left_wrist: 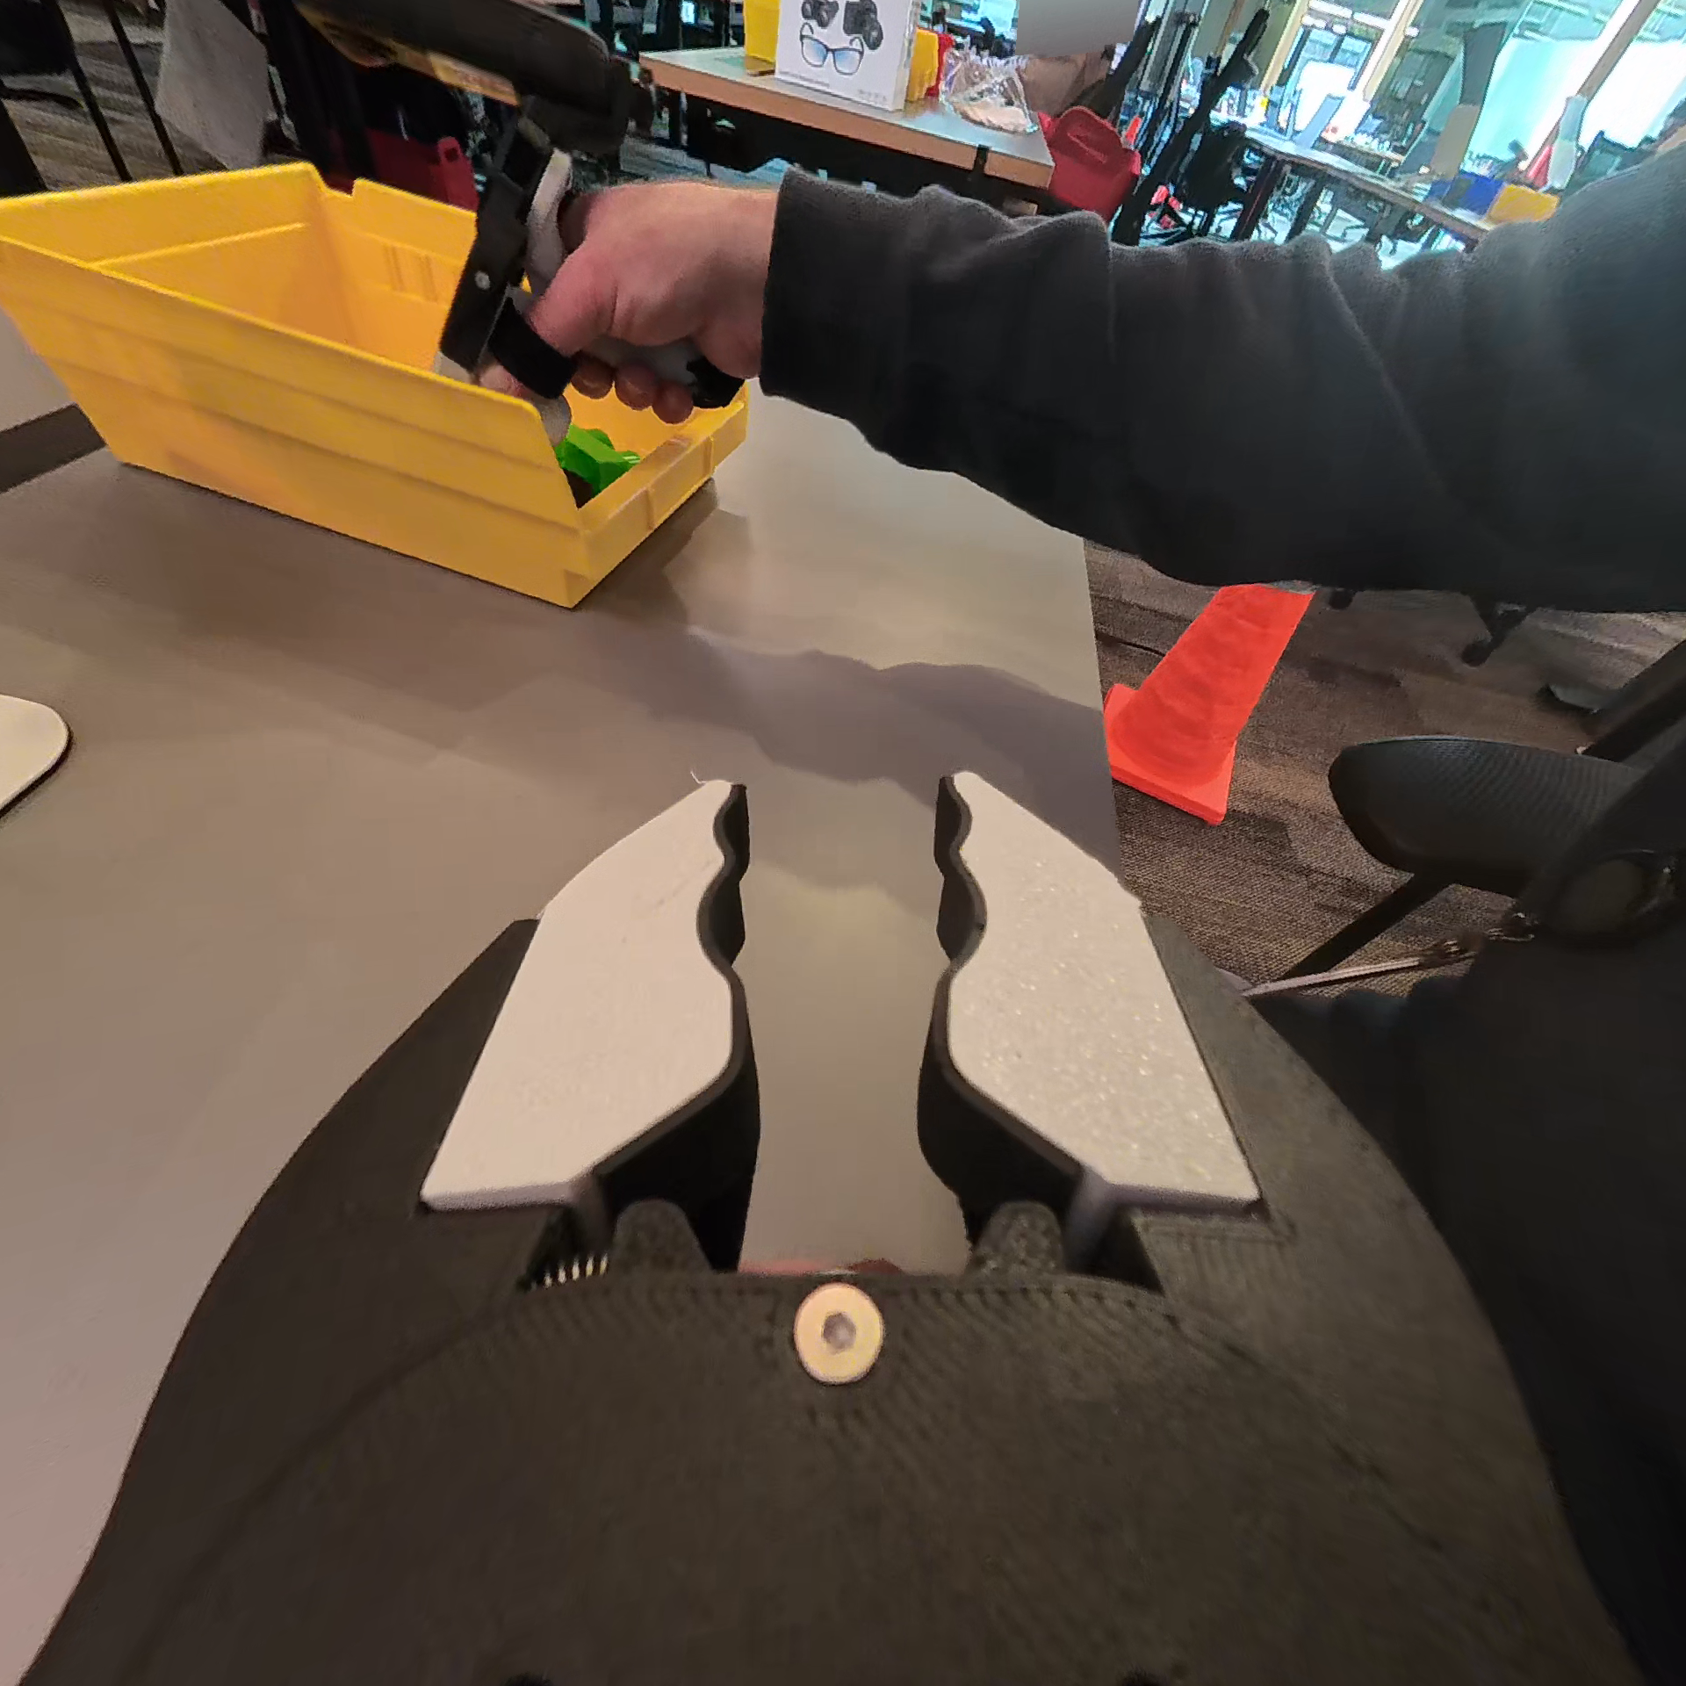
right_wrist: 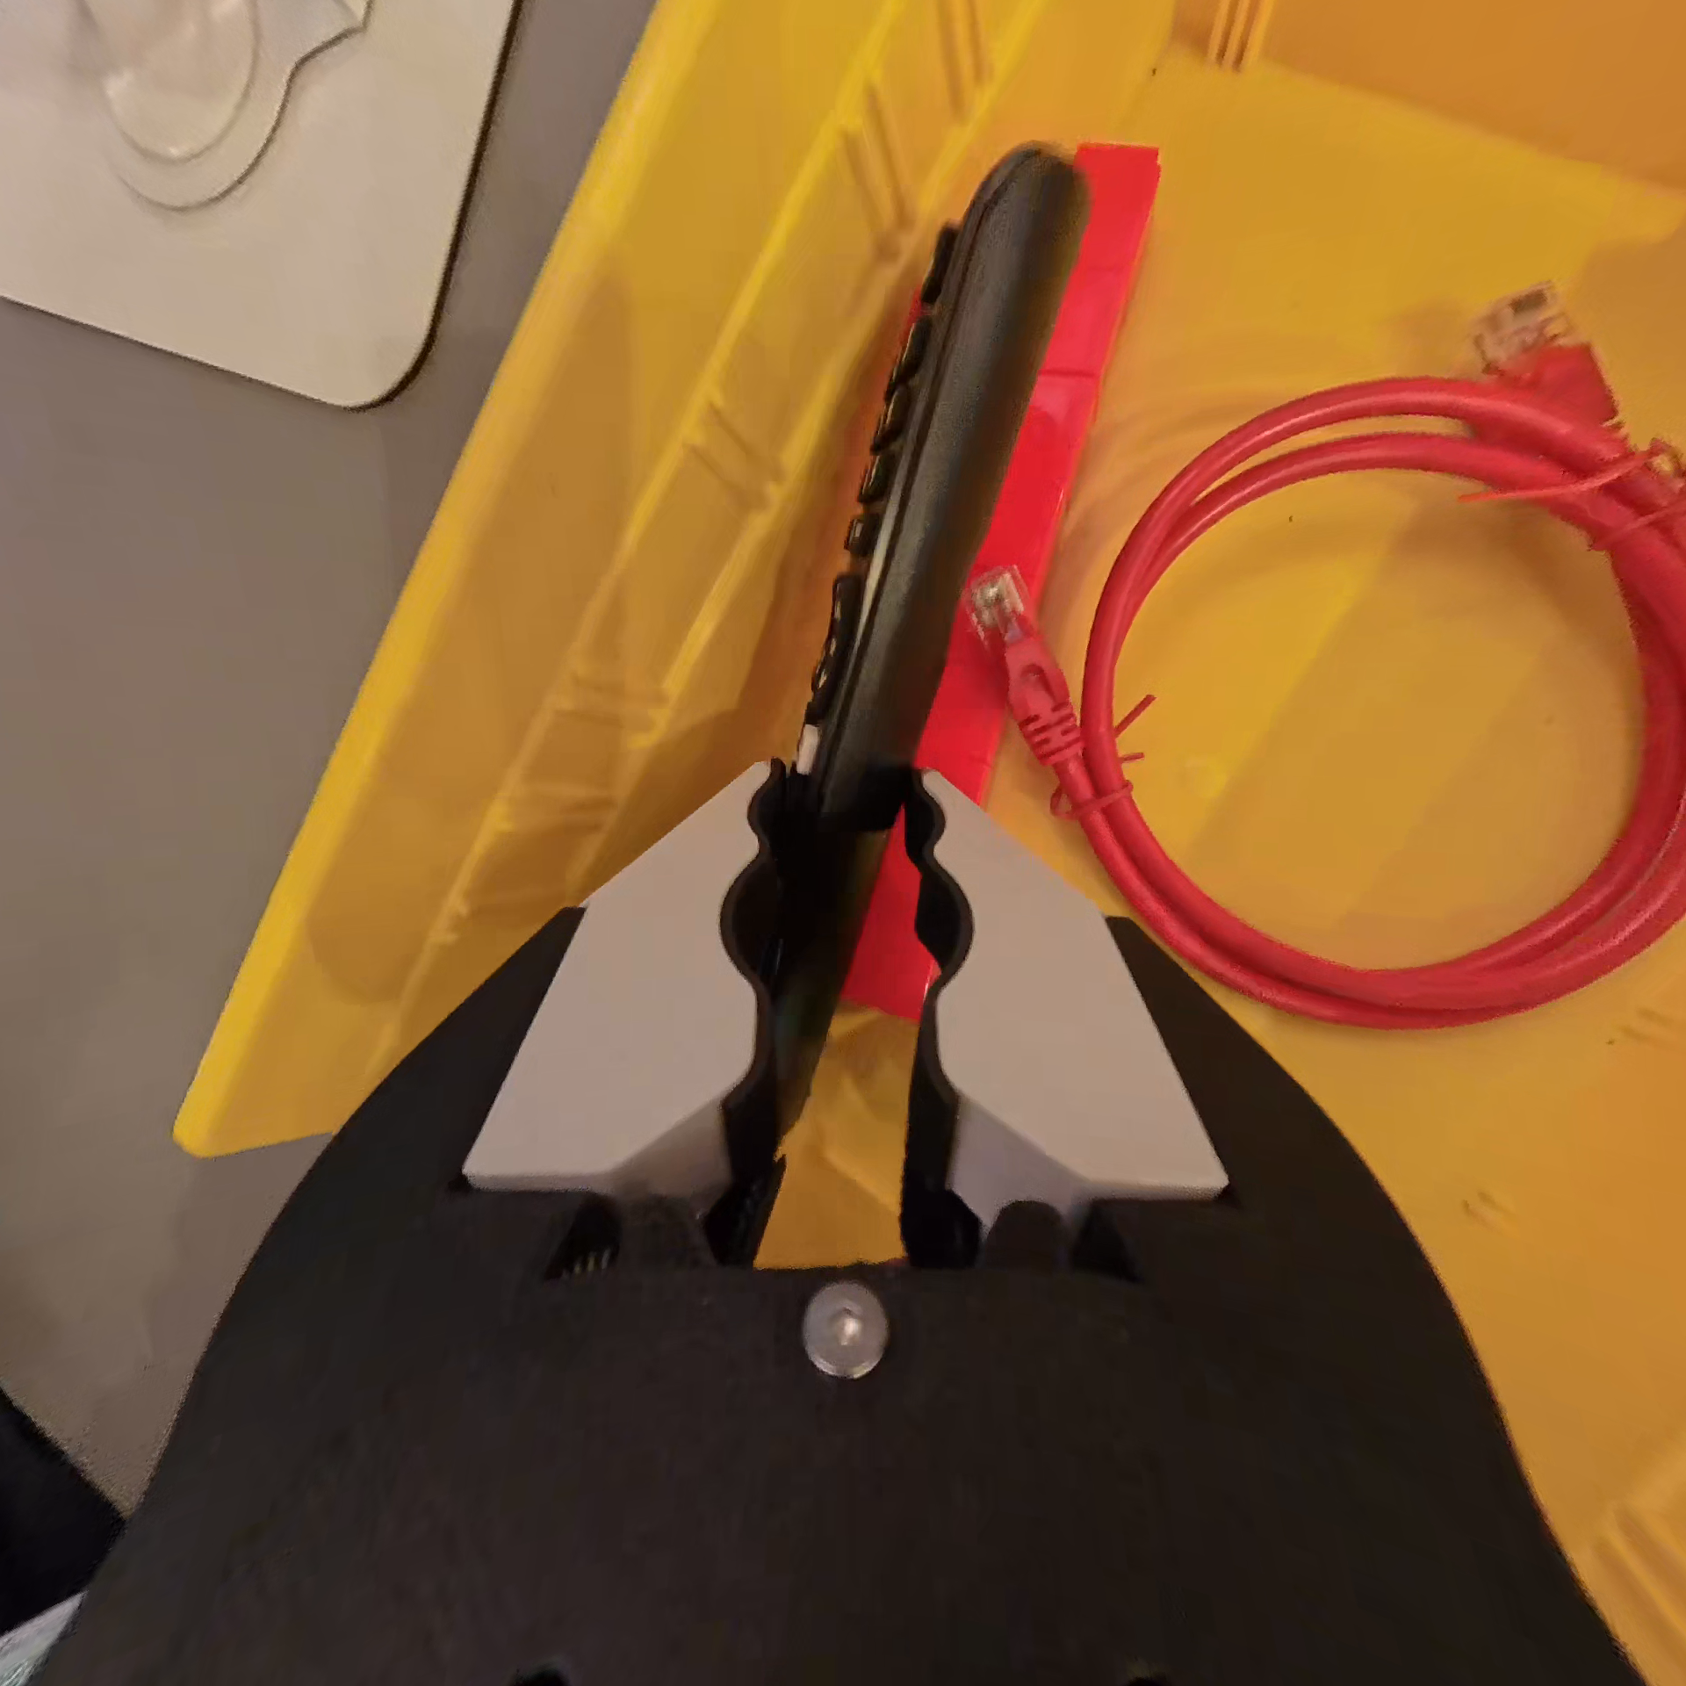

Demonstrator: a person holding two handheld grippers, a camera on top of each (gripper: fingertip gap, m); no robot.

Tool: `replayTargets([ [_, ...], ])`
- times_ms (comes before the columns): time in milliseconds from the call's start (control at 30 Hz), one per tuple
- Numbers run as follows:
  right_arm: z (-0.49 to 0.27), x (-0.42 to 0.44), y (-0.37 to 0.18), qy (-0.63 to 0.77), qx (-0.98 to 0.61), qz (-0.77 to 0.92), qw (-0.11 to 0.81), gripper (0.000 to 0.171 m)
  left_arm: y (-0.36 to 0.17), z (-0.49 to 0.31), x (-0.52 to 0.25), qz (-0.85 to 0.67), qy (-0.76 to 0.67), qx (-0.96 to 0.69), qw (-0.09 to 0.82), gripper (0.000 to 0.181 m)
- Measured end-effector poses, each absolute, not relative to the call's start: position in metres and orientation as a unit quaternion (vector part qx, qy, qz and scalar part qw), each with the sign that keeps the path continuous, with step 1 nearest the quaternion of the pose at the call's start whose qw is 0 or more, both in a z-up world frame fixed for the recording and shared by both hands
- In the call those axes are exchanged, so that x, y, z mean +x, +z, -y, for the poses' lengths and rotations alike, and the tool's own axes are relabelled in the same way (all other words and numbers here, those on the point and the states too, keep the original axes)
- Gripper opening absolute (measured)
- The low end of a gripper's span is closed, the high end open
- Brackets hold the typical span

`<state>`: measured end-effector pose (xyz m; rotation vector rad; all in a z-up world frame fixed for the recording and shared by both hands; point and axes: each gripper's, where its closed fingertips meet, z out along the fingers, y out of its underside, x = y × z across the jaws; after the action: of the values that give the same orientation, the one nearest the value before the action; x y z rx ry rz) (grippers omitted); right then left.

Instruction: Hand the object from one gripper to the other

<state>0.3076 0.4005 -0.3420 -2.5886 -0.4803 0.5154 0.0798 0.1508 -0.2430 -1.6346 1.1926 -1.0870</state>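
Right wrist view shows the right gripper point(right_wrist: 844, 794) clamped on a slim black plastic remote control point(right_wrist: 958, 474) inside the yellow plastic bin point(right_wrist: 639, 511), beside a red coiled cable point(right_wrist: 1368, 730). Nearer, the left gripper point(left_wrist: 841, 803) waits agape and empty over the grey table point(left_wrist: 365, 775); lifting and handover remain.

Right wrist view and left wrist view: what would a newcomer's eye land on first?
In the right wrist view, the right gripper pinches a black remote control on edge inside the yellow bin, beside a coiled red cable. In the left wrist view, the left gripper is open, holding nothing, over the grey table.
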Motion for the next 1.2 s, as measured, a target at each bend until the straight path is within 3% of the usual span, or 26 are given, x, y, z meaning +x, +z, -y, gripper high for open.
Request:
replayTargets([
  [200, -0.407, 0.314, -0.328, 0.147, -0.932, 0.177, 0.279, 0.045, -0.242, -0.16, 0.065, -0.472, -0.402, -0.659, 0.424, 0.042],
  [433, -0.385, 0.307, -0.273, 0.113, -0.895, 0.202, 0.38, 0.043, -0.213, -0.184, 0.022, -0.47, -0.315, -0.666, 0.486, 0.053],
  [700, -0.339, 0.259, -0.202, 0.096, -0.831, 0.259, 0.482, 0.037, -0.184, -0.261, -0.121, -0.366, -0.108, -0.744, 0.548, 0.053],
  [1033, -0.298, 0.198, -0.173, 0.115, -0.787, 0.308, 0.522, 0.036, -0.23, -0.304, -0.284, -0.214, -0.01, -0.864, 0.456, 0.06],
  [1200, -0.281, 0.16, -0.173, 0.141, -0.761, 0.329, 0.54, 0.032, -0.265, -0.315, -0.309, -0.238, 0.039, -0.888, 0.391, 0.034],
])
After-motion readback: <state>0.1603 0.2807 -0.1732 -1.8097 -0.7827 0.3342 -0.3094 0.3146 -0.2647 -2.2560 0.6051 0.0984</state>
